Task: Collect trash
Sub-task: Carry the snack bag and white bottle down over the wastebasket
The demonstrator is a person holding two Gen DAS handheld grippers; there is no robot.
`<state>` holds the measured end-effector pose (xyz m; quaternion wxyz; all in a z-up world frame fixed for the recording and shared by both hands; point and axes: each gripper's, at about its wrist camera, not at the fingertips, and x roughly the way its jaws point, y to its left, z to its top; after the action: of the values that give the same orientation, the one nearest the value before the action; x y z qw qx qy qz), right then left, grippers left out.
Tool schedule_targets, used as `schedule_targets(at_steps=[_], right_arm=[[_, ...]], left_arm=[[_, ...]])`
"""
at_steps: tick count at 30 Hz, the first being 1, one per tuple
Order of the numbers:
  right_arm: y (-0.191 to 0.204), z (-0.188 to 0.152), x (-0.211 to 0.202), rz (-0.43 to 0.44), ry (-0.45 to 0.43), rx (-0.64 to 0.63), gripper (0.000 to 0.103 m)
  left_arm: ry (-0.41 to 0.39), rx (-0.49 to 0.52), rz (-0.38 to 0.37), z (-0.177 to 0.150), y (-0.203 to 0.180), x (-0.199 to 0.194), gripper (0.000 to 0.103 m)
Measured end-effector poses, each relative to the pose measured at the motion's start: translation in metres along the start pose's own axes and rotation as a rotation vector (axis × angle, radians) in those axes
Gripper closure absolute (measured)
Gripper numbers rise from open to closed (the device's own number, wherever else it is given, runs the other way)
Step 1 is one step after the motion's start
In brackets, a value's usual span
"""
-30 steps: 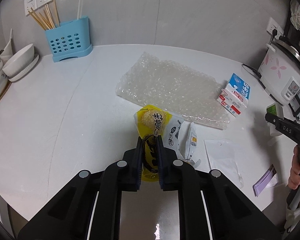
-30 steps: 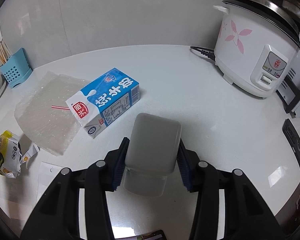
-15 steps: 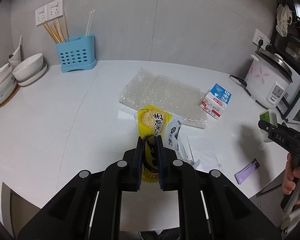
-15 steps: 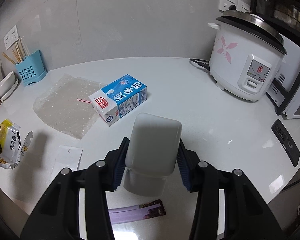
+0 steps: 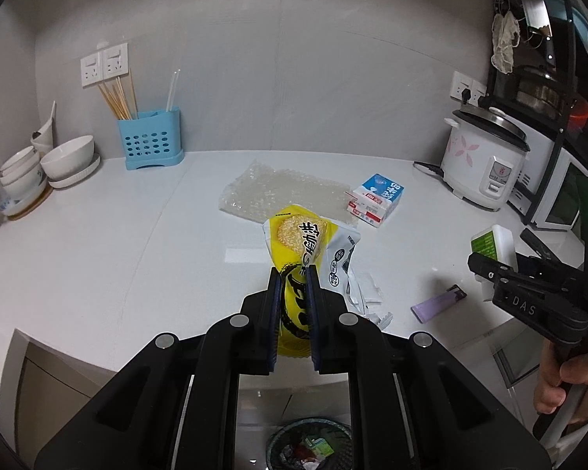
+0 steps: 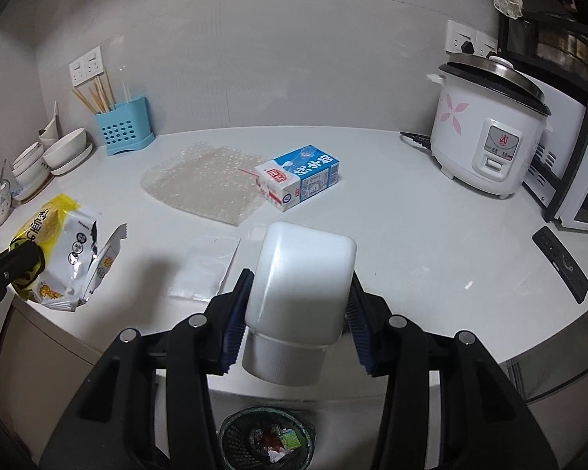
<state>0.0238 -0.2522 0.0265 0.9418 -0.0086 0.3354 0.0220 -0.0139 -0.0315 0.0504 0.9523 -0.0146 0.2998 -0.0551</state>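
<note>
While its two fingers pinched the lower part of one yellow snack bag, the left gripper held that bag clear above the near edge of the white table. The right gripper was clamped on one white plastic bottle, cap toward the camera, its blue-padded fingers pressing on both sides. Below both grippers, on the floor, stood one dark mesh waste bin with scraps inside. On the table lay one clear plastic sleeve near the edge, one purple lighter to the right, one sheet of bubble wrap farther back, and one blue-and-white milk carton touching the sheet's right end, a red straw on the wrap beside it. At the far left stood one blue utensil holder with chopsticks, and stacked white bowls. One white rice cooker stood far right. A person's hand gripped the right gripper's handle.
</note>
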Motion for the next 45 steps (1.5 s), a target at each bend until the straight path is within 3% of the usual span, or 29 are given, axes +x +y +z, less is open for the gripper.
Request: schedule_targets(at_steps=[4,14,22,32,45], right_arm=[[0.007,-0.027,-0.018,0.037,-0.021,-0.001,0.059],[0.027,-0.122,-0.069,0.113,-0.095,-0.017,0.059],[0.04,-0.195,-0.076,0.122,-0.076,-0.033,0.059],[0.039,-0.273,-0.022,0.101,0.059,0.001,0.059],[0.033,-0.366,0.116,0.062,0.285,0.054,0.059]], left_arm=[[-0.032,0.012,-0.011,-0.022,-0.007,-0.02,0.091],[-0.009,-0.004,-0.072,-0.114,-0.011,-0.048,0.091],[0.038,0.01,-0.11,-0.179,-0.018,-0.054,0.091],[0.158,-0.047,-0.141,-0.263,-0.006,0.005,0.091],[0.28,-0.088,-0.129,-0.347,-0.006,0.121,0.092]])
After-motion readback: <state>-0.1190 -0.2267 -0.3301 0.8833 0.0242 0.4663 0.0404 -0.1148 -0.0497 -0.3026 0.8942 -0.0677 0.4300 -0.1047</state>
